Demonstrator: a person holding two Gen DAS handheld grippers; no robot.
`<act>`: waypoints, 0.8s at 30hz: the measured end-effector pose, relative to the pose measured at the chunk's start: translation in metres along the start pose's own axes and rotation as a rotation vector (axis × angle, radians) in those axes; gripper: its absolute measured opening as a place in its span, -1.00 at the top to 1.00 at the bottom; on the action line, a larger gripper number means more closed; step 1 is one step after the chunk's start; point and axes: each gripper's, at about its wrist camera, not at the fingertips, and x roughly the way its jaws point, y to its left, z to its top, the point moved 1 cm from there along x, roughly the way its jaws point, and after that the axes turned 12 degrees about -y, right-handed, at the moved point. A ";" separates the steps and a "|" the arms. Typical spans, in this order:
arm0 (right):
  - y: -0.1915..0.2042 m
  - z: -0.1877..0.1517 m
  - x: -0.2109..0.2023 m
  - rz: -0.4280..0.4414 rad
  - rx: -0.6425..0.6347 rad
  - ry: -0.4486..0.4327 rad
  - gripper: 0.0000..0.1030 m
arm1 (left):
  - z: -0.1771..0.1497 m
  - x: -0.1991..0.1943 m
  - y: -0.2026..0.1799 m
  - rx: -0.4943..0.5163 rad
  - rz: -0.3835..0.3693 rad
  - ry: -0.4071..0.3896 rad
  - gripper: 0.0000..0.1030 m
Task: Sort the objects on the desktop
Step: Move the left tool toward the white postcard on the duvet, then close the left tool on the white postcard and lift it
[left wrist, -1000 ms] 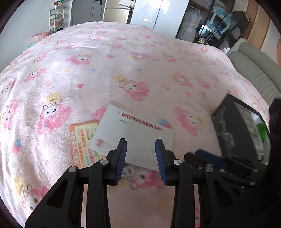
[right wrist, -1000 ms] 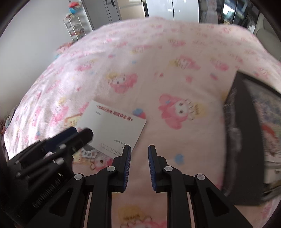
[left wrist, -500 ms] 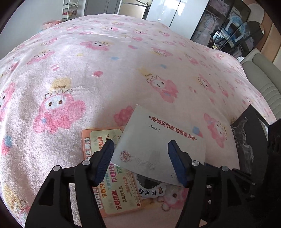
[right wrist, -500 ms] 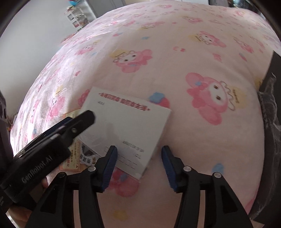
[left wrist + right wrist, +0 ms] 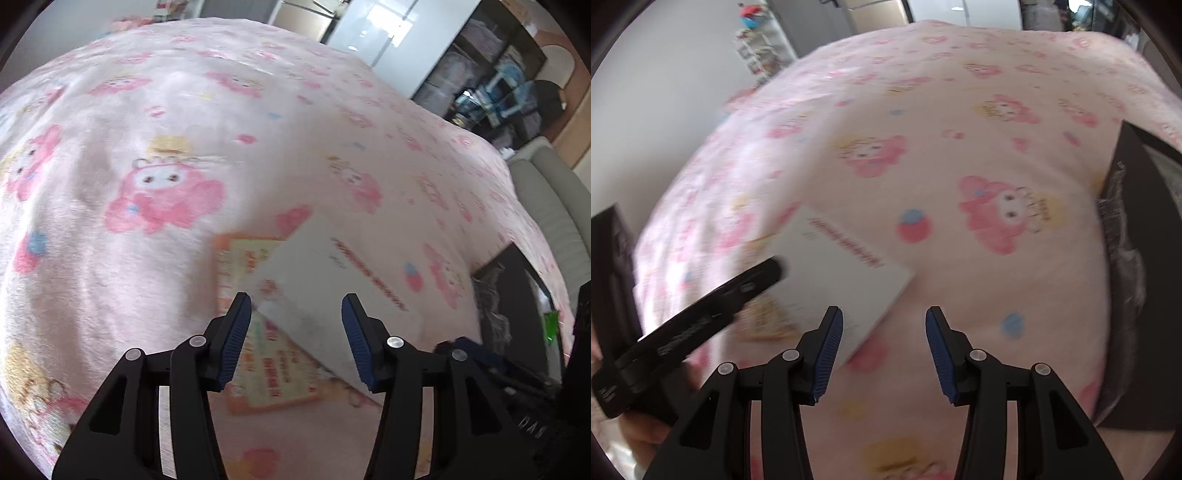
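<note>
Fingers of the left gripper (image 5: 296,334) are spread apart, nothing between them; same for the right gripper (image 5: 884,349), spread and empty. Both are hovering low over the pink cartoon-print blanket (image 5: 155,155).

White envelope (image 5: 332,291) is lying flat on the blanket, overlapping the orange card (image 5: 269,369), which is partly covered by it. In the left wrist view the envelope's near corner is seen between the fingertips; whether it is touched cannot be told, frame is blurred. In the right wrist view the envelope (image 5: 846,273) sits just left of the gap, with the left gripper's body crossing its left side. Dark tray (image 5: 1134,229) with a crinkled plastic liner is seen at the right edge, apart from the papers.

Step judged: approach to picking the envelope, nothing grasped yet. Next move calls for an edge grasp on thin flat paper over soft fabric: one finger slid under the corner, then closed. Risk: the card underneath gets dragged or pinched along.
</note>
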 end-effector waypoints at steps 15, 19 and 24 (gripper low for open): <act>0.017 -0.006 0.005 0.108 -0.005 0.013 0.31 | -0.004 -0.001 -0.006 -0.022 -0.132 0.064 -0.05; 0.019 -0.004 -0.023 0.133 -0.006 -0.031 0.31 | -0.002 -0.013 -0.012 -0.013 -0.139 0.056 -0.05; 0.013 0.007 -0.004 0.012 -0.051 -0.049 0.31 | 0.007 -0.021 0.007 -0.078 -0.061 -0.005 0.04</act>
